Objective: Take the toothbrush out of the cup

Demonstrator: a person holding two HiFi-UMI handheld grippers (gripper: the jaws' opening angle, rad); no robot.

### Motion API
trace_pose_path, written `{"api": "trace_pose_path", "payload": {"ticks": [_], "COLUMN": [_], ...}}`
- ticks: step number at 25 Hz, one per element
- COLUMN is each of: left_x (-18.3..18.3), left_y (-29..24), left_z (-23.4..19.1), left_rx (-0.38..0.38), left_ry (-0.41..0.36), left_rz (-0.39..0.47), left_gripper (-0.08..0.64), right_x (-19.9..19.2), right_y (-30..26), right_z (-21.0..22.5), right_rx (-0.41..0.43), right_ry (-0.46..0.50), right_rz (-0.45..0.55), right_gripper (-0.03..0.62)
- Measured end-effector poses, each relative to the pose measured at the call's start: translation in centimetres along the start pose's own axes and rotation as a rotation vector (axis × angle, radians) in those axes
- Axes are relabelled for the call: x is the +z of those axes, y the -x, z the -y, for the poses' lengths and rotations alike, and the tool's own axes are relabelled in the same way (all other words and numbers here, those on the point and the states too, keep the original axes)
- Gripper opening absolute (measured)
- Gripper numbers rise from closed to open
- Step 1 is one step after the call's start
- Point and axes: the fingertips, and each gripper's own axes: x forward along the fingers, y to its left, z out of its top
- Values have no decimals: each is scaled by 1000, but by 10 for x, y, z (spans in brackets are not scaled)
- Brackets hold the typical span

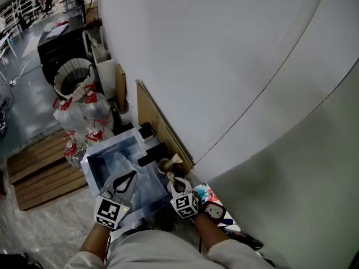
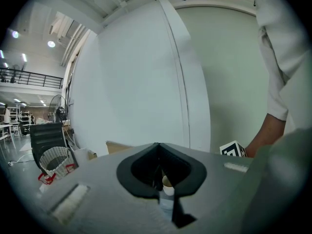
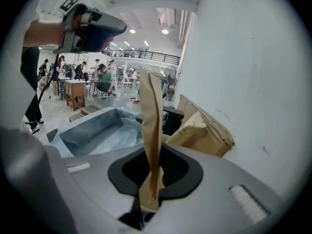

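Toothbrush (image 3: 151, 126) sits clamped in the right claw (image 1: 173, 178). It is a flat tan strip, and the jaws are closed on its lower part. In the right gripper view it stands up between them and leans a little to the left at the top. Its bottom end is lost down in the jaws, so I cannot tell whether it is fully clear of the cup (image 1: 163, 165). From the head view, the cup is a small brown round thing with a dark mouth. It stands just beyond the right claw's tips, at the near right edge of a blue-grey basin (image 1: 106, 161).

The left claw (image 1: 132, 175) hangs over the basin beside the right one. Its jaws are pressed together with nothing gripped between them.

Black blocks (image 1: 151, 153) lie on the basin's far side. A sheet of cardboard (image 1: 162, 128) leans on the white wall (image 1: 224, 55) behind it. Farther left are clear bottles with red caps (image 1: 84, 114), a white wire basket (image 1: 73, 77) and a wooden pallet (image 1: 39, 172) on the floor.
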Motion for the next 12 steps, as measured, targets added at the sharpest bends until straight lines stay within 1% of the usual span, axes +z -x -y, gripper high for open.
{"api": "trace_pose_path", "payload": {"ticks": [12], "left_x": [3], "left_y": [-12], "left_z": [17], "left_rx": [-44], "left_ry": [8], "left_rz": [24], "left_gripper": [3], "right_x": [27], "right_y": [27], "right_z": [12], "right_rx": [-20], "right_ry": [-23], "right_rz": [59], "right_gripper": [31]}}
